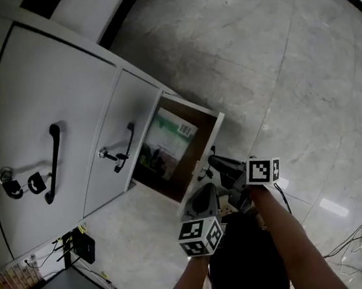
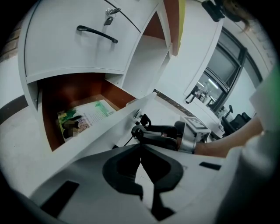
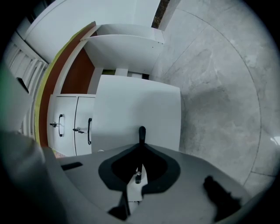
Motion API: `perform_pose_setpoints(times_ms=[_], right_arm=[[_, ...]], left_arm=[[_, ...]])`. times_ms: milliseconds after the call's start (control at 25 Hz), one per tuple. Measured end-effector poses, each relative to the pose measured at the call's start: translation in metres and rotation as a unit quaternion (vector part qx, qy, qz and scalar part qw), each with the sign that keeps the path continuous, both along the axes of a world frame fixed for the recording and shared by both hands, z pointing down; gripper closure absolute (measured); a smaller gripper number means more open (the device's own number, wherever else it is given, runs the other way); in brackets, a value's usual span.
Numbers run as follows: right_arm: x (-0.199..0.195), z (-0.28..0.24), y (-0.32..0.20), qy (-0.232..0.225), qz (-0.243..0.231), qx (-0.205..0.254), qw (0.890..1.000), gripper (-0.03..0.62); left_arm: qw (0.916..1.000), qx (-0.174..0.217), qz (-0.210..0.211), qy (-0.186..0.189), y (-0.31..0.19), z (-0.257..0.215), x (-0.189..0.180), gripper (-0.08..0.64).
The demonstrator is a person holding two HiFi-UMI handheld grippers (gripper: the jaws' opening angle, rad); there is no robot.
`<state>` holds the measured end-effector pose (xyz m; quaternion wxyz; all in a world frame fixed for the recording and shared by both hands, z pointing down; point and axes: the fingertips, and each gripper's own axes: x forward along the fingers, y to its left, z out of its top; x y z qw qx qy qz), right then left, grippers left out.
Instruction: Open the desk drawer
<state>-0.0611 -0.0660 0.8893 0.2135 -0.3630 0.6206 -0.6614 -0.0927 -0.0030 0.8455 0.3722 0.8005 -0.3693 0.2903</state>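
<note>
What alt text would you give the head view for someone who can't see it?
The right claw grips the handle of a pulled-out white drawer holding a green-and-white booklet. The left claw hangs shut beside it, over a grey floor.

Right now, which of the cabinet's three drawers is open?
The end drawer by the right gripper, pulled out with a booklet showing inside; the middle drawer and large drawer are shut.
</note>
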Motion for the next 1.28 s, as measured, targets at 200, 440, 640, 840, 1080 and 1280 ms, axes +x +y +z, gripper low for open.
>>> perform_pose_setpoints(times_ms=[200, 440, 640, 840, 1080, 1280], right_arm=[[0.004, 0.000, 0.009, 0.008, 0.005, -0.010, 1.000, 0.569], [0.005, 0.004, 0.013, 0.022, -0.005, -0.015, 1.000, 0.569], [0.008, 0.024, 0.019, 0.082, -0.016, -0.059, 0.995, 0.569], [0.016, 0.044, 0.033, 0.147, -0.024, -0.133, 0.980, 0.560], [0.032, 0.010, 0.036, 0.107, 0.011, -0.099, 0.989, 0.566], [0.039, -0.038, 0.033, 0.148, -0.004, -0.069, 0.987, 0.569]], left_arm=[[0.9996, -0.006, 0.025, 0.007, 0.009, -0.010, 0.007, 0.551], [0.9987, -0.009, 0.047, 0.017, 0.016, -0.017, 0.014, 0.551], [0.9984, -0.015, 0.051, 0.019, 0.019, -0.019, 0.016, 0.551], [0.9982, -0.021, 0.051, 0.025, 0.019, -0.027, 0.021, 0.551], [0.9968, -0.011, 0.073, 0.031, 0.013, -0.050, 0.031, 0.551], [0.9977, -0.004, 0.067, 0.012, 0.001, -0.080, 0.022, 0.551]])
